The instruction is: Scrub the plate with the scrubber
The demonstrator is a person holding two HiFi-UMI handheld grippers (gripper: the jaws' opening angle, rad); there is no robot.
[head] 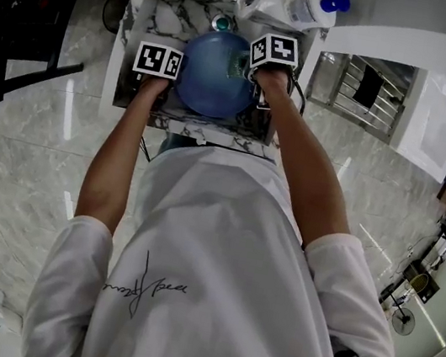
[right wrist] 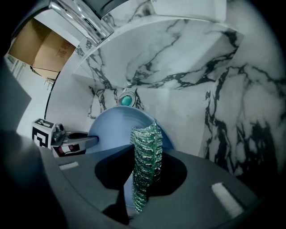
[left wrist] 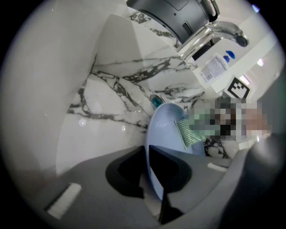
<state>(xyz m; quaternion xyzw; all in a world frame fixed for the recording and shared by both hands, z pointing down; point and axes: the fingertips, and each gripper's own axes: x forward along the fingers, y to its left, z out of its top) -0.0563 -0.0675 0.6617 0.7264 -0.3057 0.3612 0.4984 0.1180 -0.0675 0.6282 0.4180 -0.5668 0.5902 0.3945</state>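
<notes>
— Over the sink (head: 164, 2), how is the plate (head: 216, 74) held?
— By its rim, clamped between the fingers of the left gripper (left wrist: 154, 179); the scrubber (right wrist: 146, 161) is pinched by the right gripper (right wrist: 143, 183). Overlapping strokes are advised, with the plate braced.

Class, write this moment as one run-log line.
left tool: shut on plate | right tool: shut on scrubber | scrubber: at plate face | site: sink

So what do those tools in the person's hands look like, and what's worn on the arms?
The left gripper and right gripper are dark grey, each with two black fingers. Each carries a white cube printed with black square markers. The person wears a white T-shirt with short sleeves and a dark scribbled print.
</notes>
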